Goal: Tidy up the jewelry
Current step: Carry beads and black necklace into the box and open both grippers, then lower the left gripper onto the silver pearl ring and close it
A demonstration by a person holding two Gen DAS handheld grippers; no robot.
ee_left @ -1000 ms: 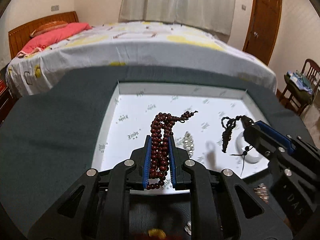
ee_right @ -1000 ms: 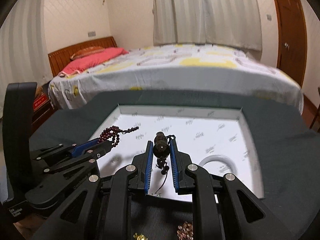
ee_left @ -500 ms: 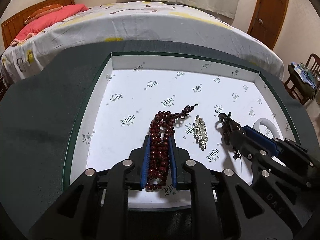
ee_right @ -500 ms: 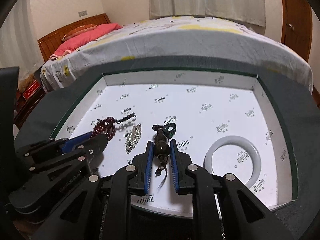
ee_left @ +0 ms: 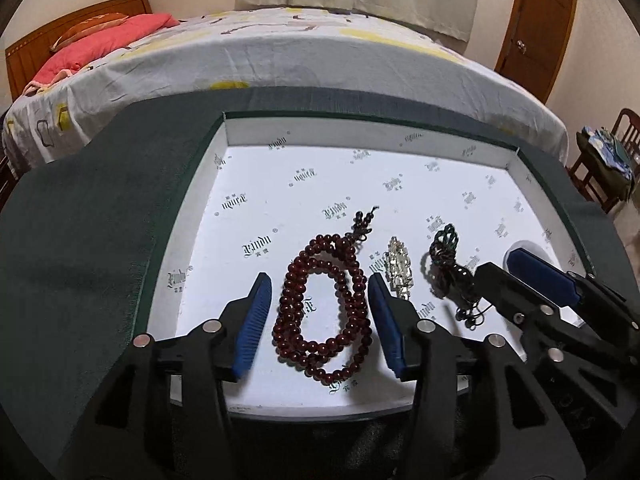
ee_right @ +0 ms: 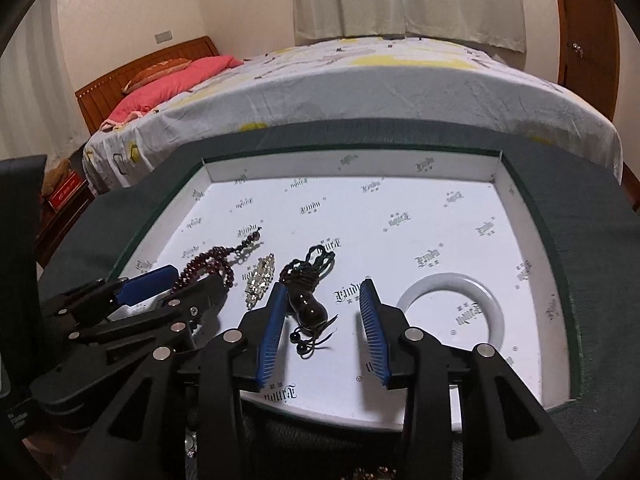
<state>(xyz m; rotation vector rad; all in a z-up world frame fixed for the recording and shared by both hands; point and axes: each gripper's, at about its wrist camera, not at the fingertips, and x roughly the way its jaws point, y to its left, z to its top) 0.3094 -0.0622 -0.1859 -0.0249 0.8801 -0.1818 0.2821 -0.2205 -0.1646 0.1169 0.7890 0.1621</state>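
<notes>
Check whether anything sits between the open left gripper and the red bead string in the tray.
Nothing visible does. The red bead string lies flat on the tray floor, right between the open fingers of the left gripper. The silver piece lies just outside the right-side finger.

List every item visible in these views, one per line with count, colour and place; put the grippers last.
bead bracelet: 1, dark red, coiled on the tray floor between the left fingers
silver bracelet: 1, silver, tray floor, right of the beads
pendant on cord: 1, black with dark green knot, tray floor by the right gripper's left finger
bangle: 1, white, tray floor, right side
tray: 1, white printed lining, green rim, on the cloth
cloth: 1, dark green, under the tray
bed: 1, pale patterned sheet, pink pillow, behind
door: 1, brown, back right
left gripper: 1, black, blue pads, open
right gripper: 1, black, blue pads, open
</notes>
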